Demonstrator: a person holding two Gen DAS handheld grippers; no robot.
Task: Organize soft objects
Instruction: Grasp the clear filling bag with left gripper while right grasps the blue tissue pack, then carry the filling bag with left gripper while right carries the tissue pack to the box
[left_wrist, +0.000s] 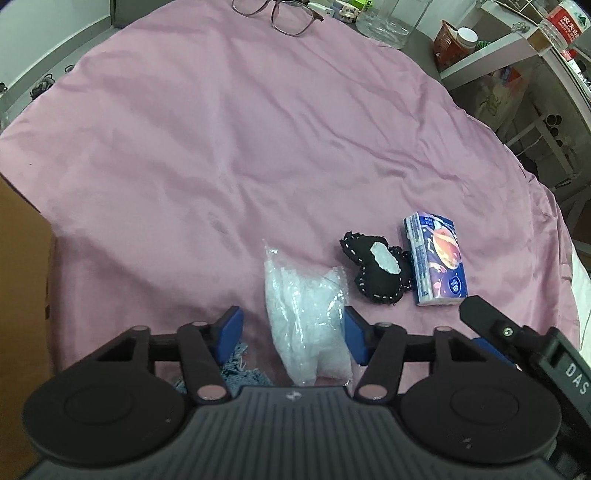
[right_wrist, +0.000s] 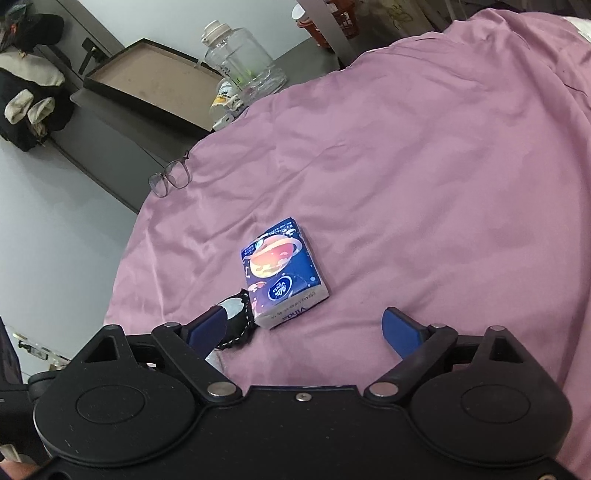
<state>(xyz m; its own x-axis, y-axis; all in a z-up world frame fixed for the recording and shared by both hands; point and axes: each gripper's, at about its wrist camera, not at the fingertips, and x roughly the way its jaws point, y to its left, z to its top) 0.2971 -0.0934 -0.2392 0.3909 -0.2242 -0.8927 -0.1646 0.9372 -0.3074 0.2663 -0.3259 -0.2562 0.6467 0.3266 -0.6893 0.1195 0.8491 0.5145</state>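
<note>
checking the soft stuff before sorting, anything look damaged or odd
Yes: the black heart pouch beside the tissue pack has a gap in its top with pale stuffing showing. A pair of glasses, not soft, lies at the pink cloth's far edge.

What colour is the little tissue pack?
The tissue pack is dark blue with an orange ringed planet, clearest in the right wrist view.

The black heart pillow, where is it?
In the left wrist view the black heart pillow lies on the pink sheet, right of centre, between the clear plastic bag and the blue tissue pack.
</note>
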